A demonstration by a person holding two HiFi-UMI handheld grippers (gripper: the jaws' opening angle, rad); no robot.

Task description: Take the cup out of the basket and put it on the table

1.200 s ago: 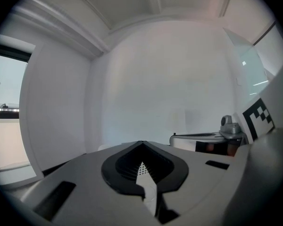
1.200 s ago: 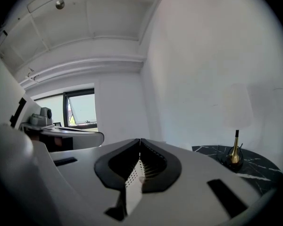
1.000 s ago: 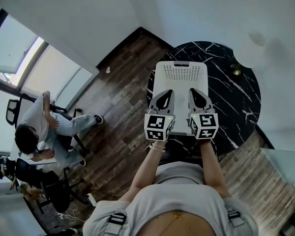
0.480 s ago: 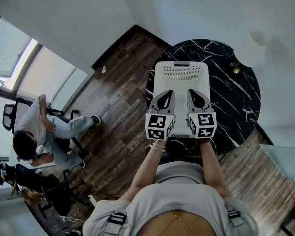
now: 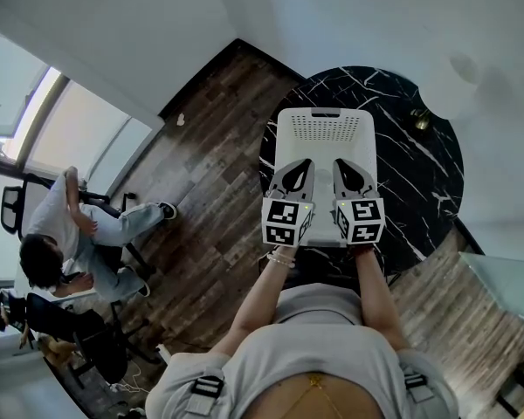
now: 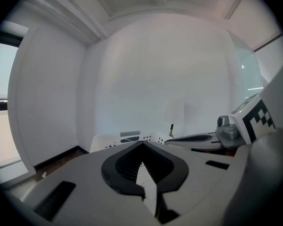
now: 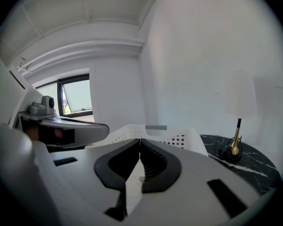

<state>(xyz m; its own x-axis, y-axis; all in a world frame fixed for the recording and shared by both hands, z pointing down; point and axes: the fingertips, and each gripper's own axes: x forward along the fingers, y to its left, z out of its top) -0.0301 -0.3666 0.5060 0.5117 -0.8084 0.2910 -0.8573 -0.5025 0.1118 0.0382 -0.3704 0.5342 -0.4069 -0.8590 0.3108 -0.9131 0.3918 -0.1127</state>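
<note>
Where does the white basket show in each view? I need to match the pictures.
Head view: basket upper centre, on the black table.
Left gripper view: low, left of centre, behind the jaws.
Right gripper view: centre, just beyond the jaws.
Shared landmark: gold lamp stand, right of the basket in every view.

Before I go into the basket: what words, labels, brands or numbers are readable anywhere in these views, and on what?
No readable text in any view.
Marker cubes on the left gripper and right gripper: black-and-white square patterns only, no letters or digits.
Basket: plain white, no label visible.
Table: black with white veining, no print.
</note>
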